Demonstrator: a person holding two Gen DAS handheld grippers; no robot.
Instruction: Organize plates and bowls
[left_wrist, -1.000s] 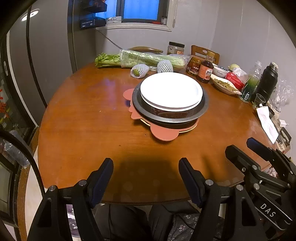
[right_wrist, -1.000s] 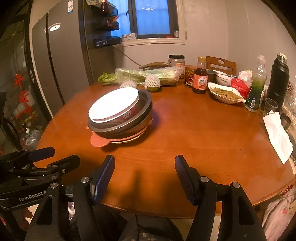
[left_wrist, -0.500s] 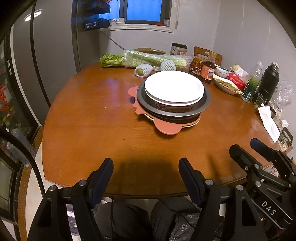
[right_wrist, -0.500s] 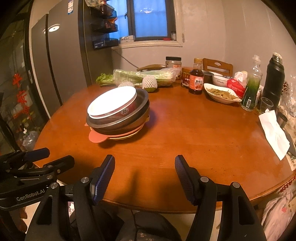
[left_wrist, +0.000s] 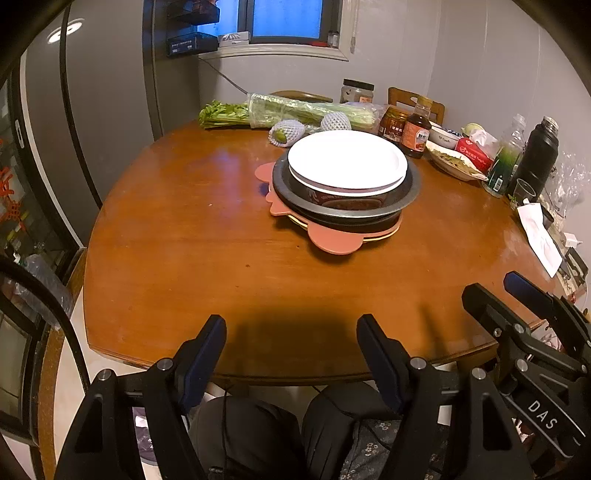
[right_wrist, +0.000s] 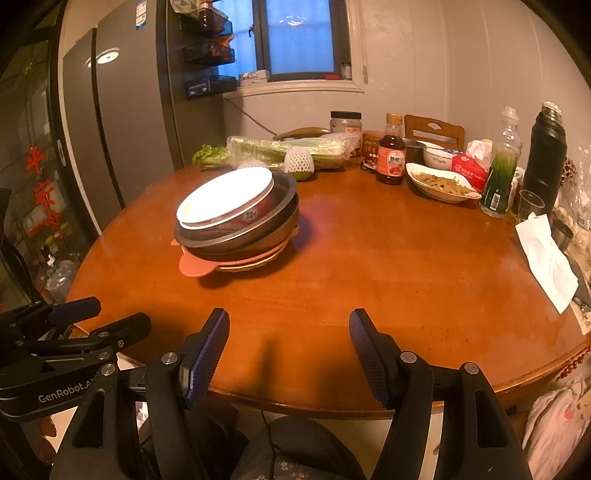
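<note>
Round wooden tabletop (left_wrist: 192, 236) in a small kitchen corner, grey fridge to the left, window behind. Near the middle stands one stack (left_wrist: 345, 192): white plates (left_wrist: 347, 158) on top, a patterned bowl beneath them, then a wide dark metal basin (left_wrist: 410, 192), all on pink and cream flat plates (left_wrist: 332, 242) at the bottom. Bottles, a flask and wrapped greens crowd the far edge, well apart from the stack.

Left claw (left_wrist: 291, 354) — jaws apart, nothing between them, hovering over the near table edge. Right claw (right_wrist: 290, 347) — likewise apart and empty, near the same edge.

Handling judgement: the white plates look ceramic, stiff, glossy, likely slippery and breakable; the stack leans a little in the right wrist view. Best hold seems the overhanging rim of the top plate, pinched from the side, lifted level.
</note>
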